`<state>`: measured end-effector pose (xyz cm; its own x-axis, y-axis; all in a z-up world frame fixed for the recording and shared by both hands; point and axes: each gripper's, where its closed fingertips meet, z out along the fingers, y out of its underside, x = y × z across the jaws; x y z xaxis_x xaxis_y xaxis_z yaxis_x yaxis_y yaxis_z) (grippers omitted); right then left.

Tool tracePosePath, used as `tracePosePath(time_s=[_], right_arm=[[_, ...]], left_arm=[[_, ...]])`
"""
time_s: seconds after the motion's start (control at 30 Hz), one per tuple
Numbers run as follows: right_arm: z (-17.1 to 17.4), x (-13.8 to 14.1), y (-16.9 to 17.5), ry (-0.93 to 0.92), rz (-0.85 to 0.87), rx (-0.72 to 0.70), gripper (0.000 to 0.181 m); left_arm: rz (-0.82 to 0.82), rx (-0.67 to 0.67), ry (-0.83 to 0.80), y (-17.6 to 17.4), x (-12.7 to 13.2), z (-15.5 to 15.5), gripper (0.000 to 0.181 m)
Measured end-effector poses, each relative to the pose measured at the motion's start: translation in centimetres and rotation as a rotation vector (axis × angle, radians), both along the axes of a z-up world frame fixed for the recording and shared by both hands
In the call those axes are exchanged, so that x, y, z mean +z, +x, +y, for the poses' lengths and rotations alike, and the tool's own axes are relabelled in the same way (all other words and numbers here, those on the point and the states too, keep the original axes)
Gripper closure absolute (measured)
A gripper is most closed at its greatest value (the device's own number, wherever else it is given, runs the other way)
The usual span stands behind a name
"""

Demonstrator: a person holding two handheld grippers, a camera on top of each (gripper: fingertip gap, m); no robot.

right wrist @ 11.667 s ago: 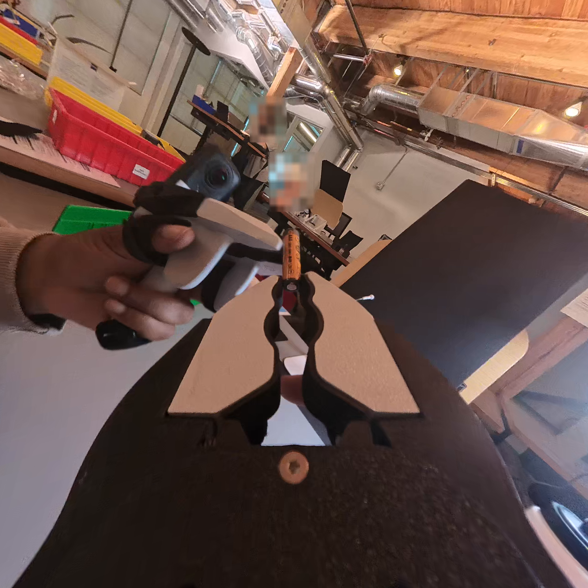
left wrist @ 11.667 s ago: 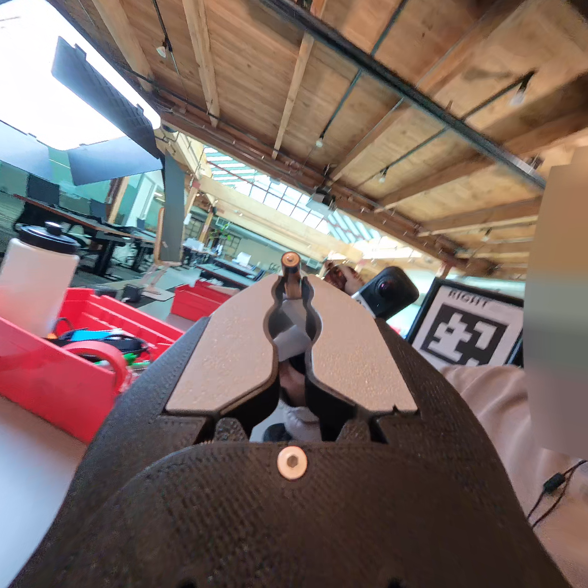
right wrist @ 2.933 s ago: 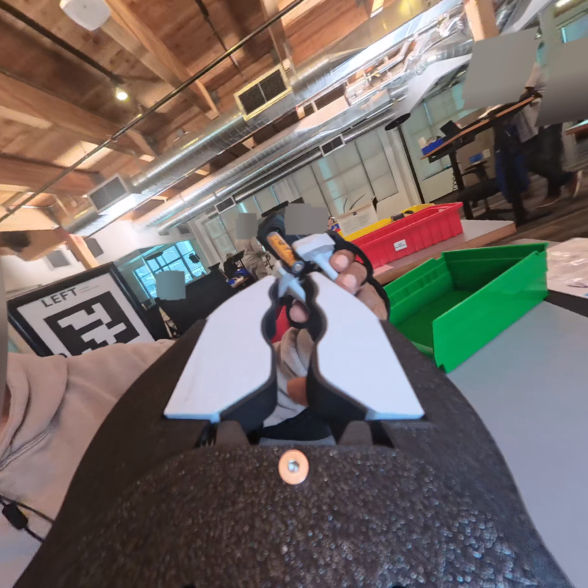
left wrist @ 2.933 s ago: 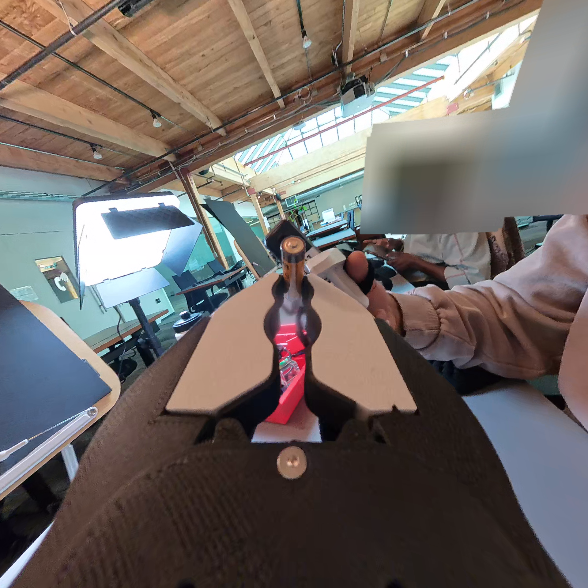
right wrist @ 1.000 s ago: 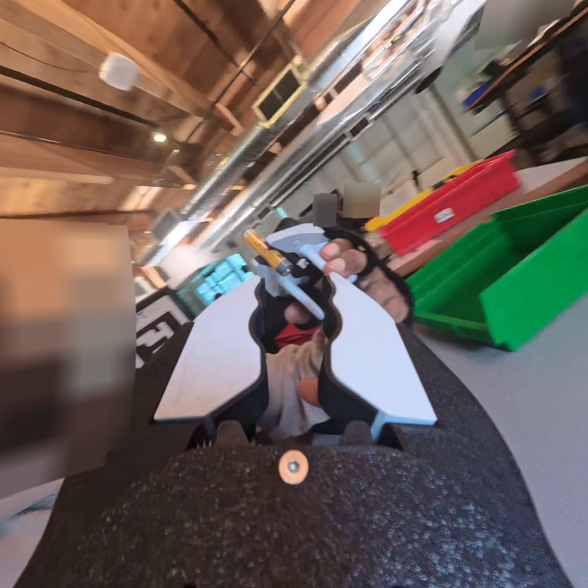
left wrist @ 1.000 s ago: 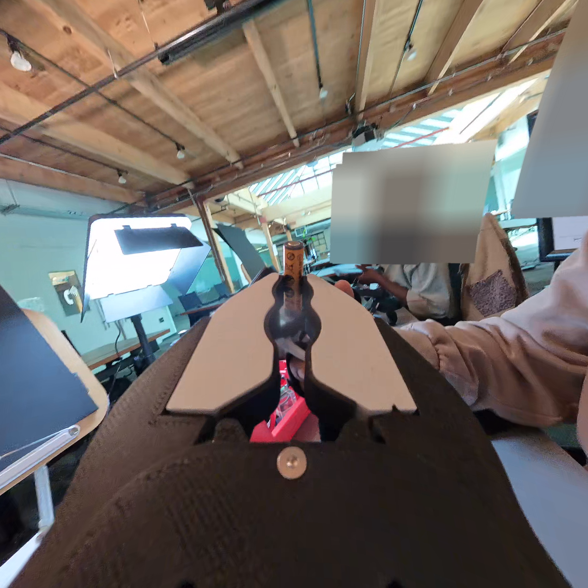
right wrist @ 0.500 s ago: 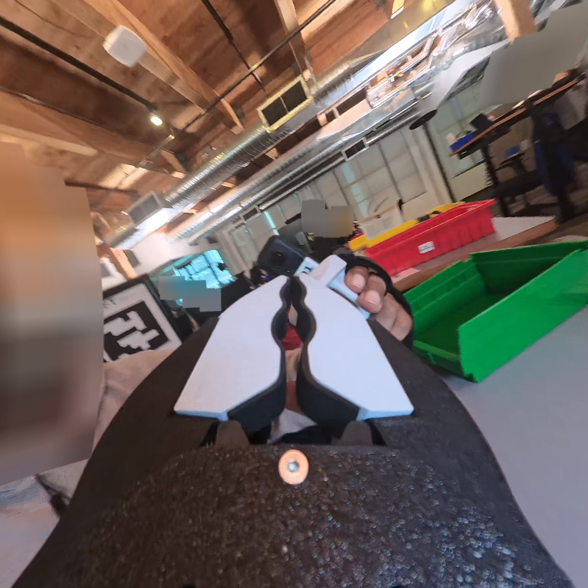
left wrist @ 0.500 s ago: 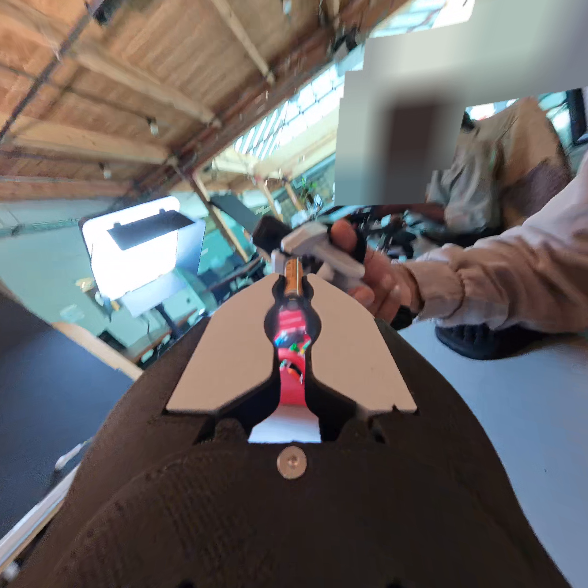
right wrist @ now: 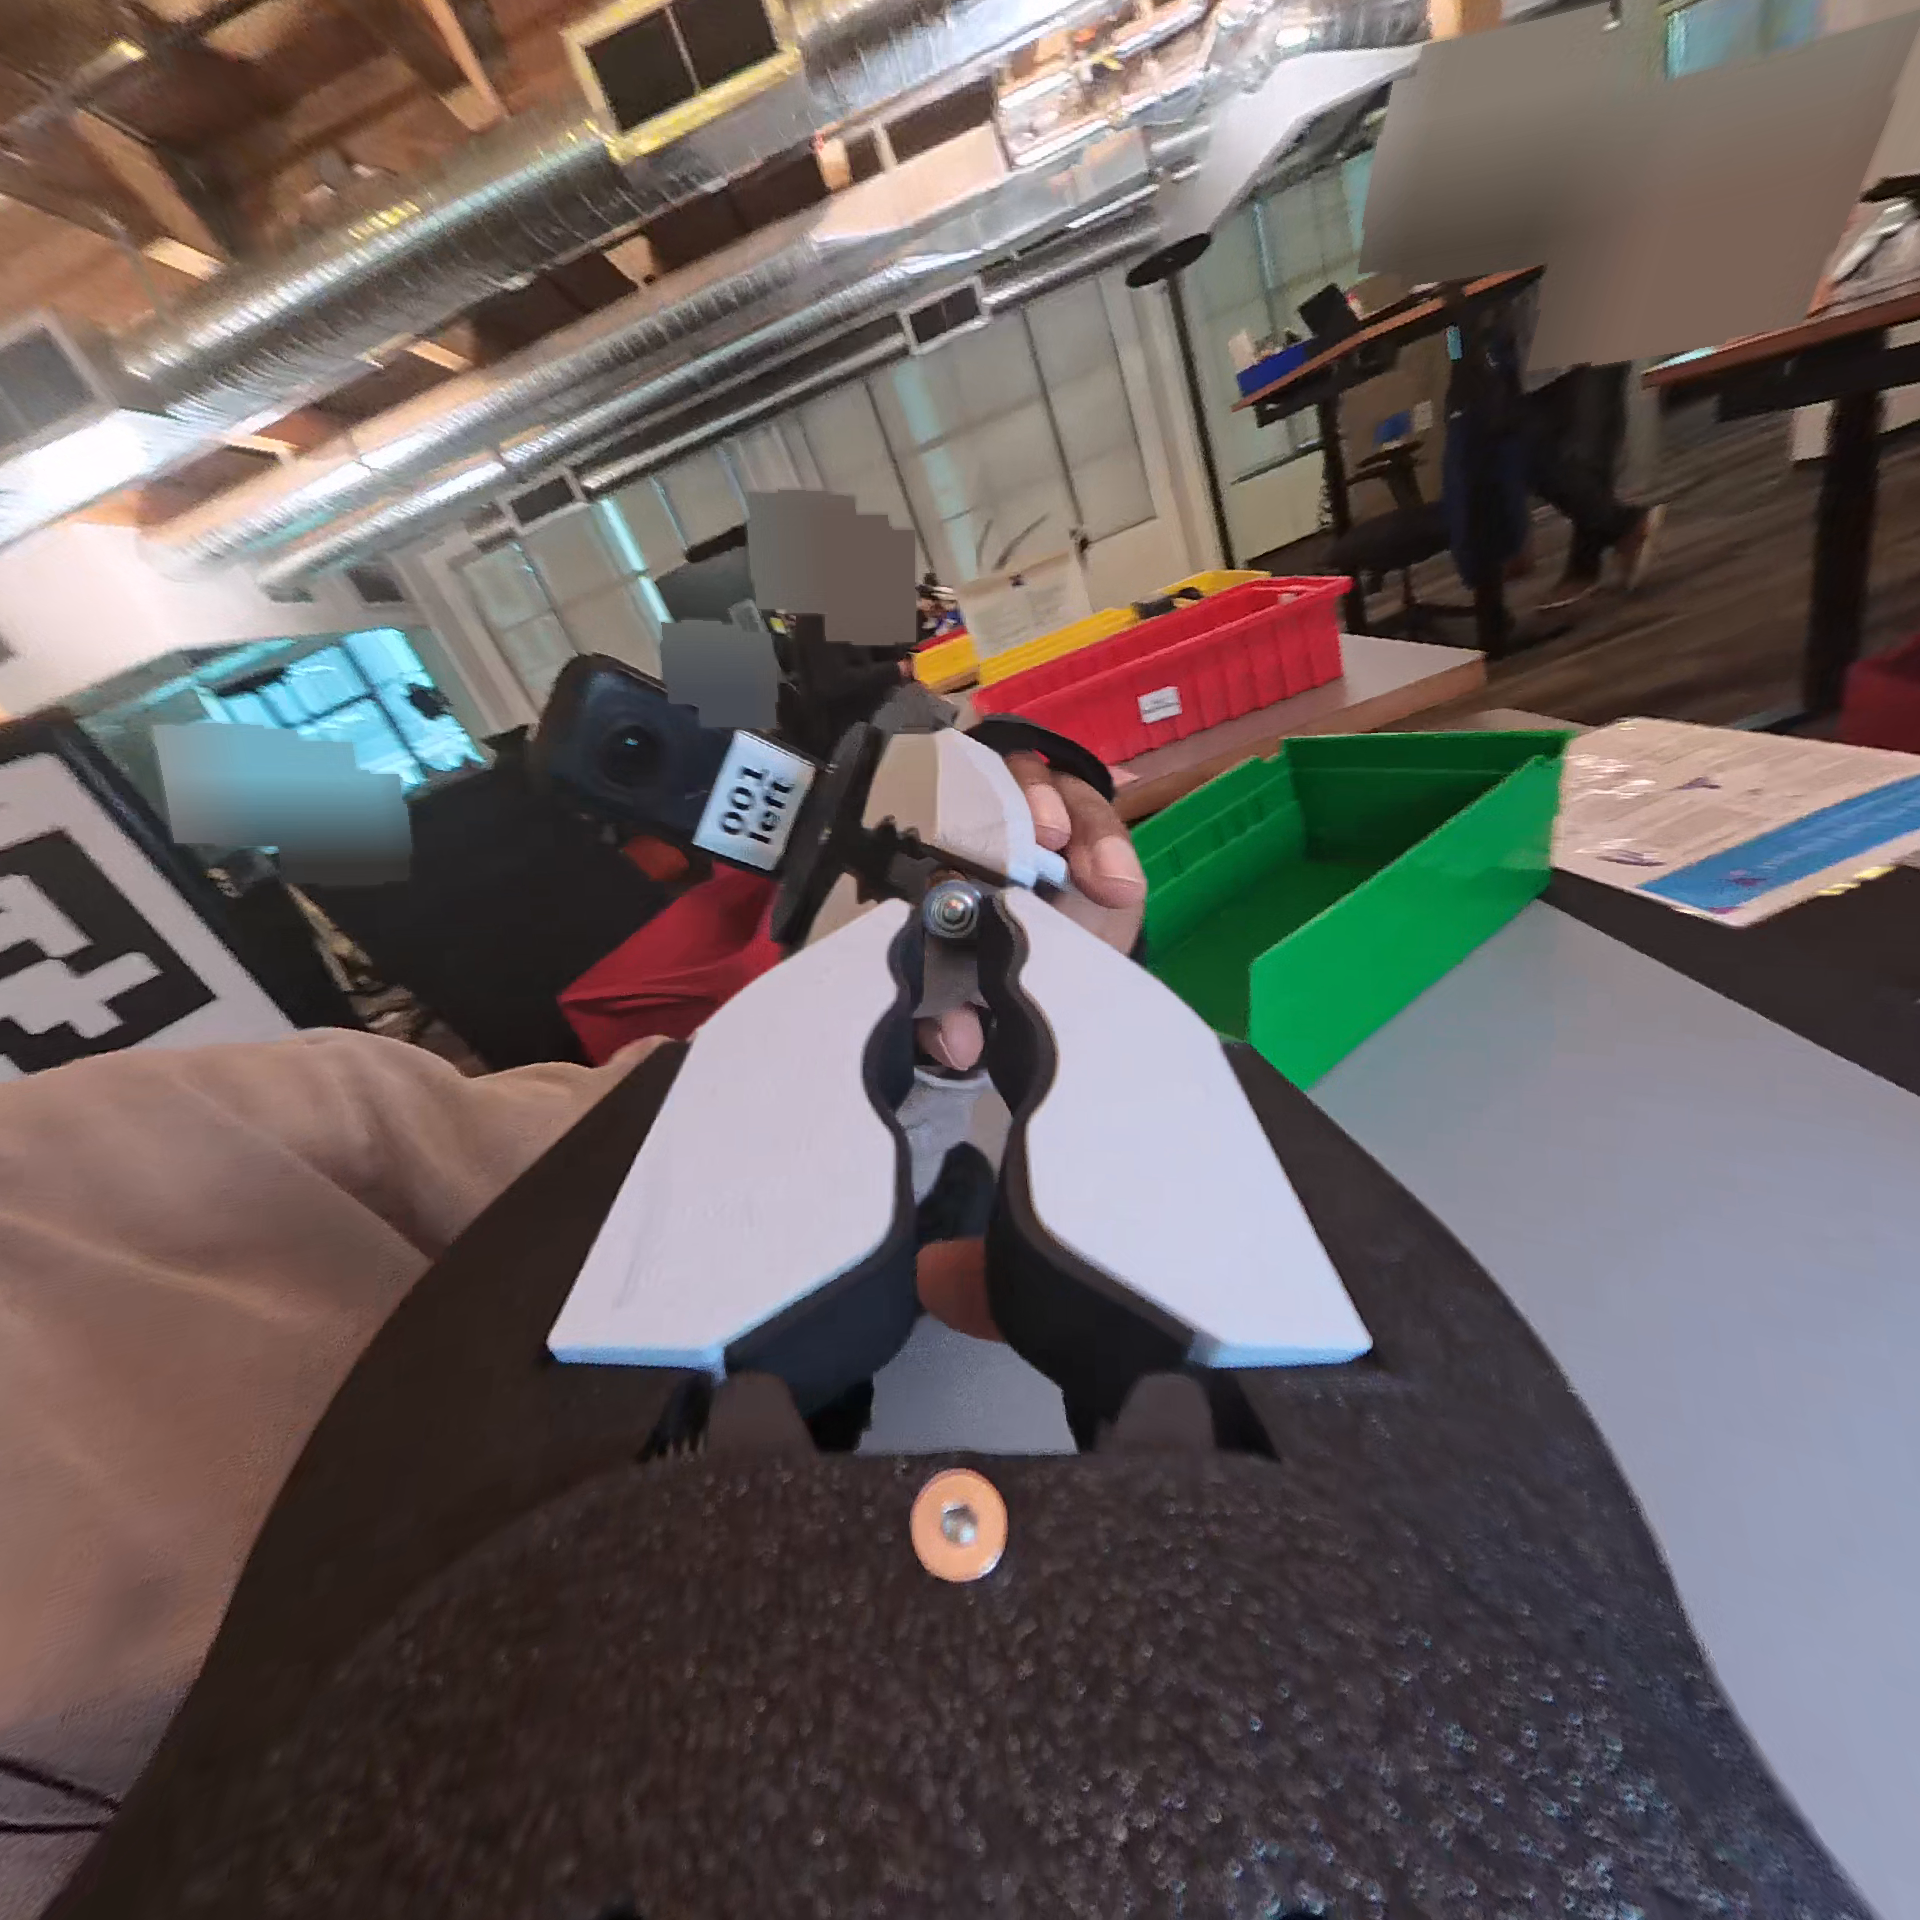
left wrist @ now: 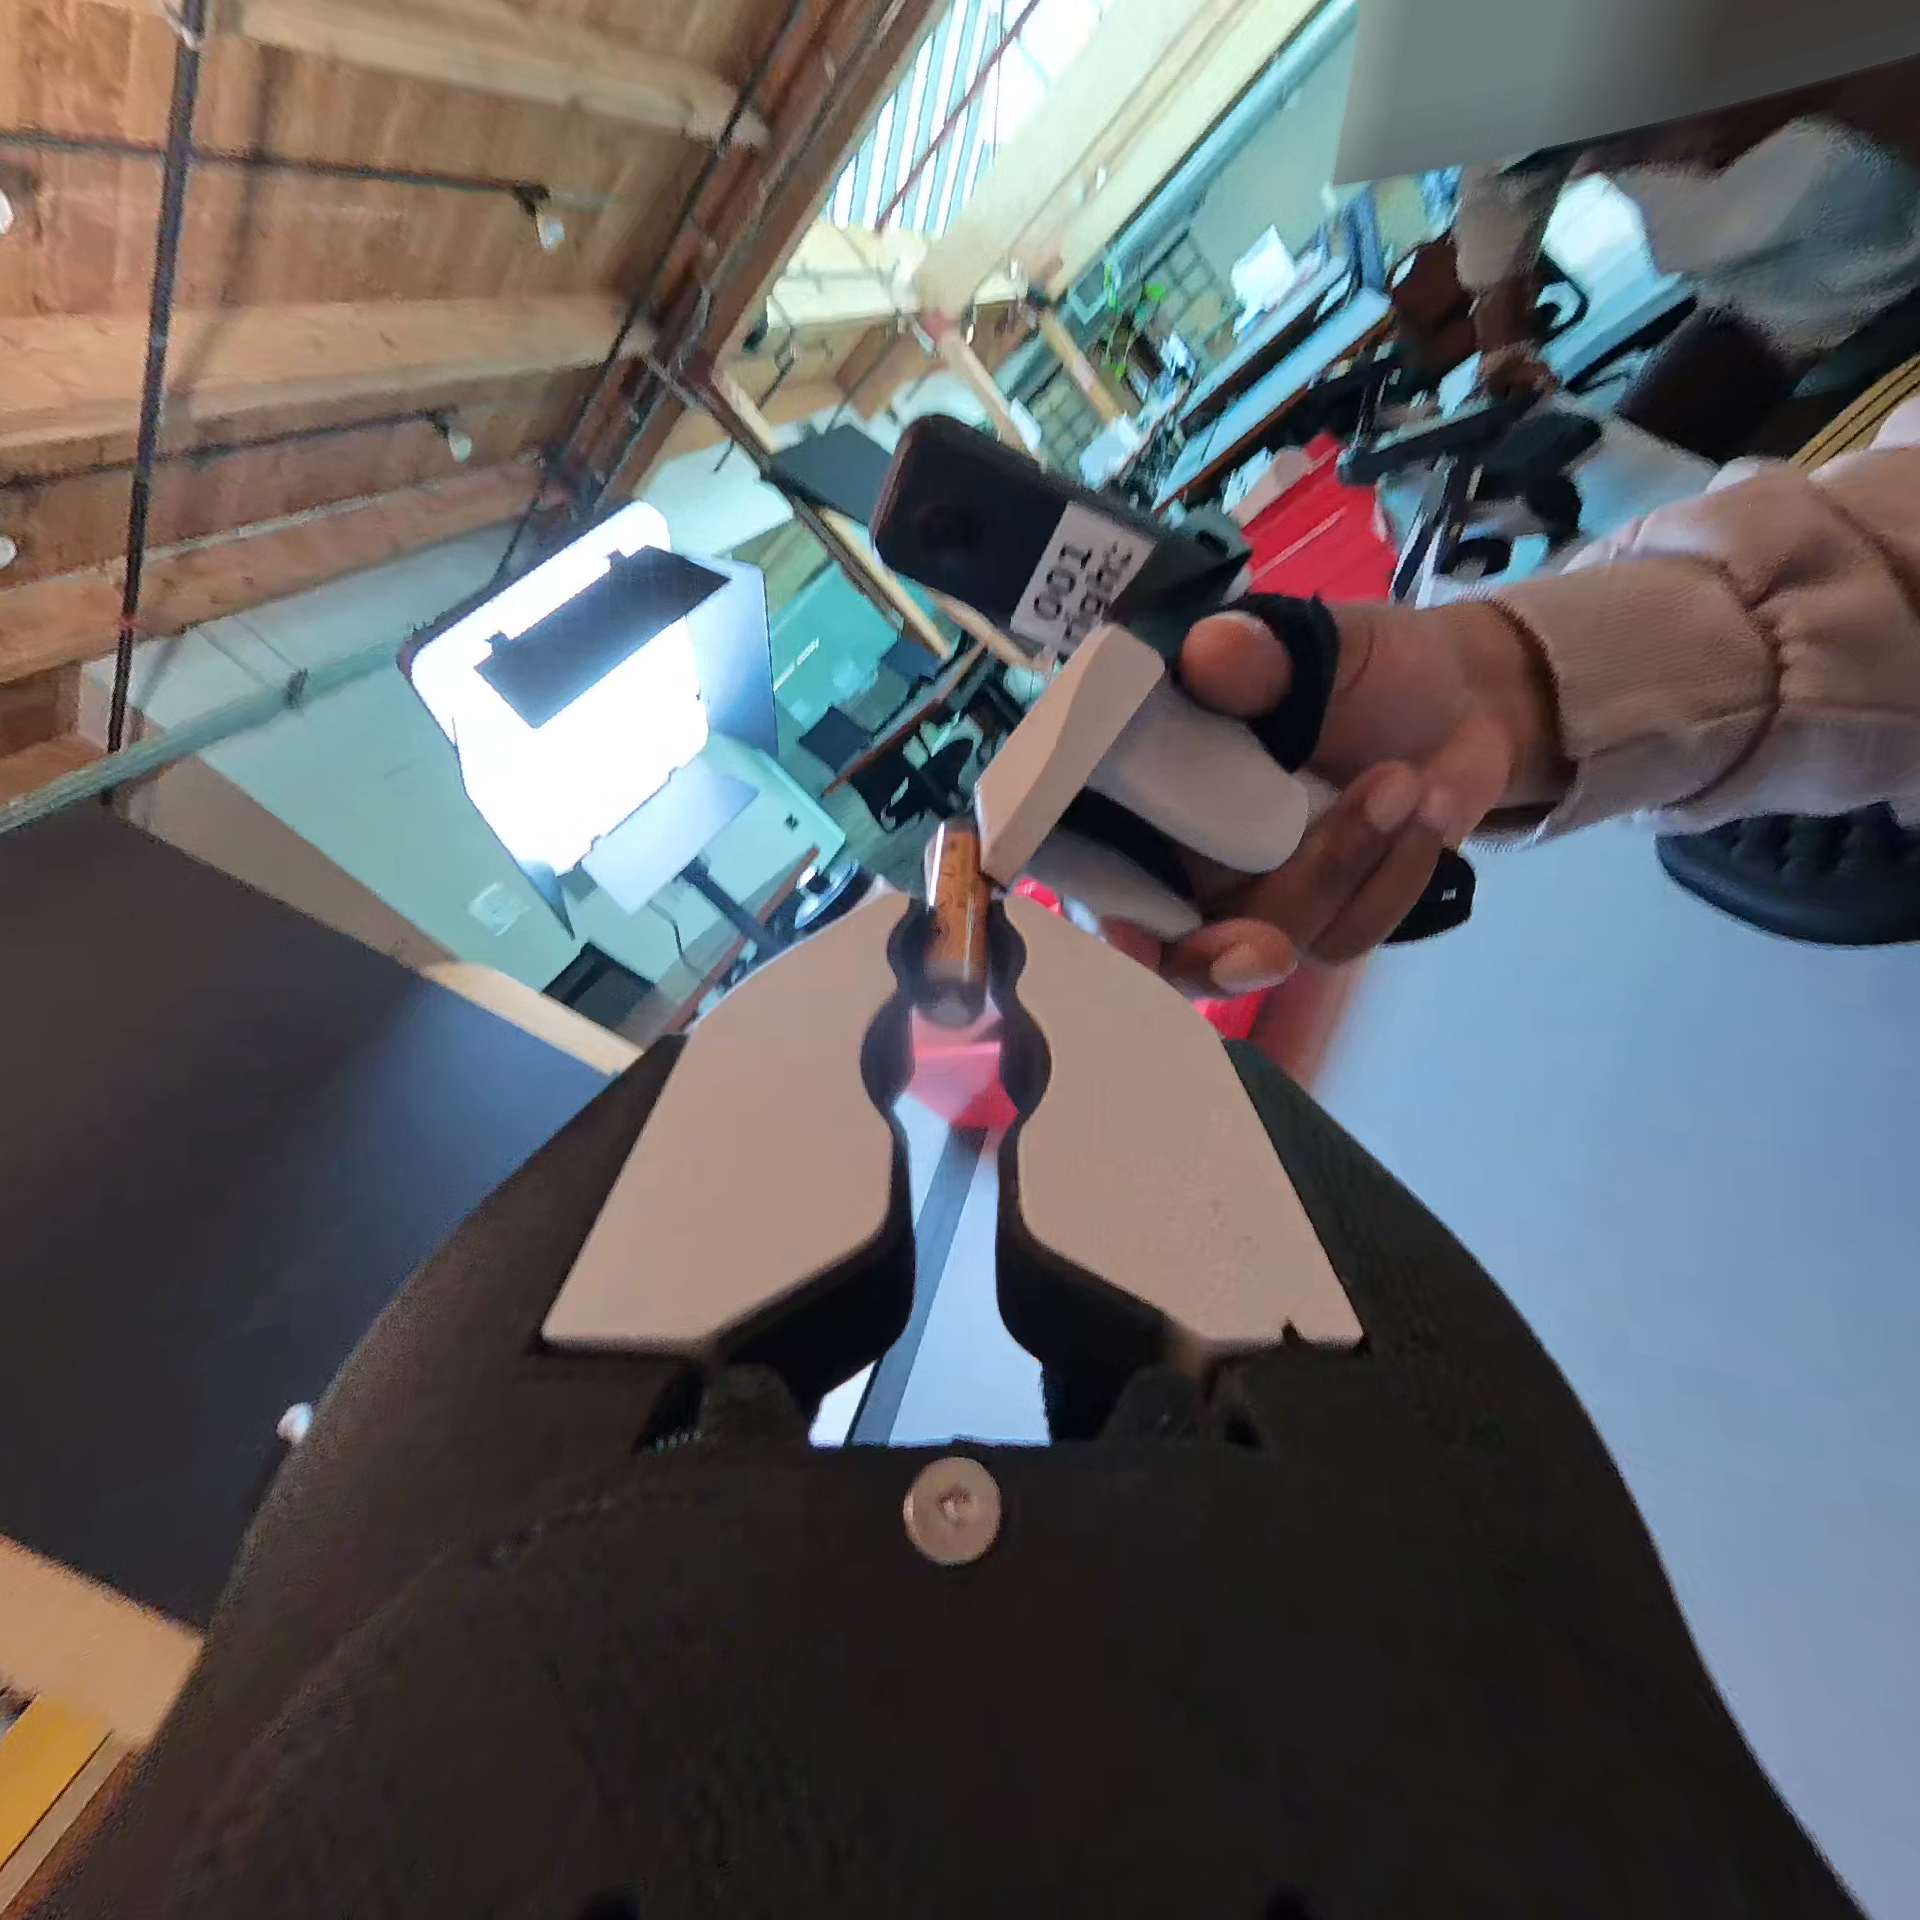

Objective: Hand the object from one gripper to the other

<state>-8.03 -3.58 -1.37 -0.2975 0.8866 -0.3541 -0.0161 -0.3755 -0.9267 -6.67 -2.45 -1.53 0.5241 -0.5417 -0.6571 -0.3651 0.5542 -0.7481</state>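
Observation:
An orange-and-black battery (left wrist: 954, 894) stands upright between the tips of my left gripper (left wrist: 958, 912), which is shut on it. My right gripper (left wrist: 992, 868) comes in from the right, held by a hand (left wrist: 1403, 748), with its tips against the battery's upper part. In the right wrist view I see the battery's silver end (right wrist: 951, 914) end-on in the tip notch of my right gripper (right wrist: 953, 922). Its jaws stand only as wide as the battery and touch its sides. The left gripper (right wrist: 940, 883) meets it from above.
A green bin (right wrist: 1403, 862) stands open on the grey table (right wrist: 1558, 1143), with a printed sheet (right wrist: 1745, 821) to its right. Red (right wrist: 1174, 665) and yellow bins sit on a farther table. A black board (left wrist: 156, 1091) and a studio light (left wrist: 582, 707) are at the left.
The two grippers have come together. The right gripper, shut and empty half a second ago, now has the battery between its tips. The left gripper still holds the battery and has tilted downward.

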Motion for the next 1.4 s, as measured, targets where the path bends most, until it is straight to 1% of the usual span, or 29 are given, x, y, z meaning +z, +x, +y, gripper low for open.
tracePosePath(time_s=[0.07,0.13,0.2,0.27,0.3,0.33,0.37,0.4,0.43,0.47,0.53,0.6,0.67,0.73,0.8,0.87,0.93,1.0,1.1,1.17,1.2,1.23,1.27,1.3,1.4], right_arm=[[0.9,-0.2,0.3,0.12,-0.028,-0.099,0.172],[2.5,-0.5,0.7,0.33,-0.085,-0.27,0.172],[3.9,-0.6,1.2,0.614,-0.126,-0.452,0.172],[3.8,-0.3,1.3,0.91,-0.113,-0.569,0.172],[3.5,-0.1,1.3,1.069,-0.098,-0.626,0.171],[3.3,0.0,1.2,1.238,-0.083,-0.688,0.172],[3.2,0.1,1.2,1.401,-0.072,-0.763,0.171],[3.1,0.0,1.1,1.541,-0.061,-0.818,0.171],[2.9,-0.1,1.0,1.635,-0.037,-0.854,0.171],[2.7,-0.3,0.8,1.694,-0.009,-0.874,0.171],[2.2,-0.7,0.5,1.777,0.057,-0.908,0.171],[1.8,-1.1,0.3,1.841,0.118,-0.92,0.171],[2.0,-1.6,0.3,1.853,0.143,-0.937,0.171],[2.1,-1.9,0.3,1.868,0.158,-0.941,0.171],[2.2,-2.0,0.2,1.859,0.156,-0.945,0.171],[2.4,-2.7,-0.3,1.806,0.132,-0.884,0.166],[3.1,-3.5,-0.6,1.606,0.067,-0.78,0.161],[3.3,-3.8,-0.6,1.316,0.025,-0.627,0.156],[2.7,-2.8,-0.4,0.849,0.025,-0.425,0.15],[1.9,-2.2,-0.3,0.663,0.057,-0.324,0.145],[1.6,-2.1,-0.3,0.621,0.065,-0.295,0.143],[1.1,-2.0,-0.4,0.601,0.077,-0.27,0.144],[0.9,-1.9,-0.4,0.598,0.087,-0.269,0.153],[0.7,-1.8,-0.4,0.627,0.091,-0.276,0.168],[1.0,-1.6,0.0,0.777,0.076,-0.337,0.17]], left_arm=[[0.036,0.065,-0.052,-0.5,-0.5,0.8,0.169],[0.056,0.119,-0.1,-1.1,-0.8,1.4,0.158],[0.078,0.16,-0.097,-1.5,-0.6,1.6,0.155],[0.117,0.227,-0.086,-1.9,-0.7,2.0,0.156],[0.119,0.249,-0.122,-2.1,-0.9,2.3,0.158],[0.083,0.242,-0.208,-2.2,-1.3,2.5,0.159],[0.019,0.191,-0.328,-1.9,-1.6,2.4,0.155],[-0.068,0.103,-0.448,-1.5,-1.7,2.0,0.15],[-0.168,0.004,-0.56,-1.1,-1.5,1.6,0.148],[-0.263,-0.084,-0.669,-0.8,-1.3,1.2,0.147],[-0.408,-0.19,-0.856,-0.7,-1.2,1.4,0.146],[-0.516,-0.264,-0.959,-0.7,-1.2,1.6,0.144],[-0.606,-0.331,-1.024,-0.6,-1.0,1.9,0.15],[-0.648,-0.341,-1.058,-0.8,-1.3,2.4,0.161],[-0.669,-0.359,-1.05,-0.8,-1.3,2.6,0.163],[-0.674,-0.376,-0.996,-1.1,-0.8,2.5,0.167],[-0.661,-0.348,-0.875,-2.0,0.1,2.5,0.171],[-0.597,-0.286,-0.752,-2.9,0.8,2.3,0.171],[-0.453,-0.235,-0.557,-3.0,1.6,1.2,0.171],[-0.368,-0.213,-0.468,-2.0,1.6,0.5,0.171],[-0.339,-0.225,-0.441,-1.4,1.4,0.2,0.171],[-0.324,-0.258,-0.42,-0.6,1.3,-0.4,0.171],[-0.318,-0.275,-0.407,0.0,1.2,-0.6,0.171],[-0.31,-0.272,-0.401,0.3,0.9,-0.6,0.171],[-0.304,-0.273,-0.394,0.3,0.7,-0.5,0.171]])
